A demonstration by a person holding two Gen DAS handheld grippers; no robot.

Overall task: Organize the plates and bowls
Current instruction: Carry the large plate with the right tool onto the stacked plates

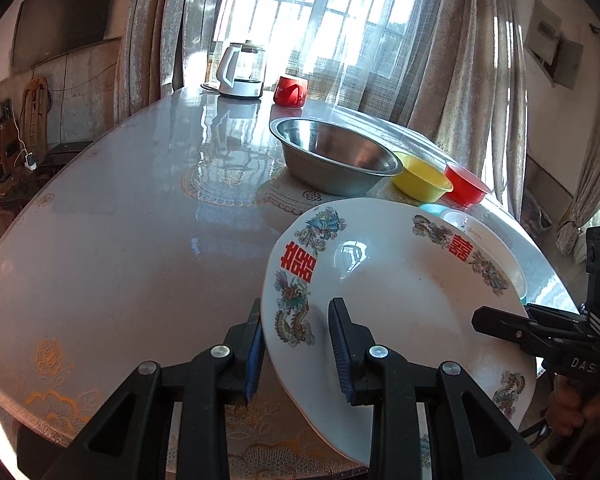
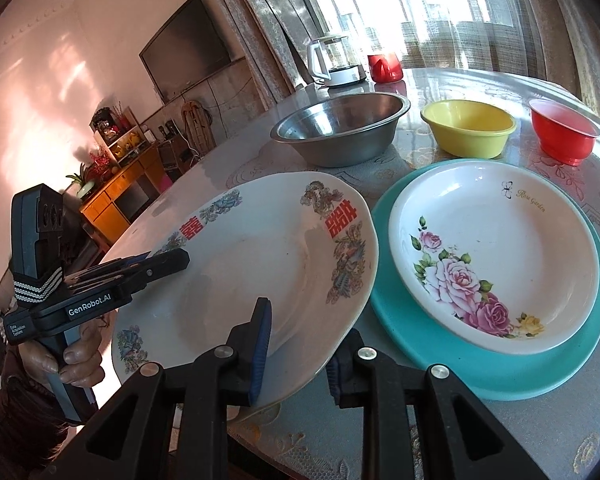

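A white plate with dragons and red characters hangs tilted just above the table, held from two sides. My left gripper is shut on its rim, one pad on top and one underneath. At the opposite rim my right gripper is also shut on it. Right of it a white rose plate lies on a teal plate. Behind stand a steel bowl, a yellow bowl and a red bowl.
The round glass-topped table carries a white kettle and a red cup at its far edge by the curtained window. A person's hand grips the left gripper's handle. Bare tabletop stretches left of the steel bowl.
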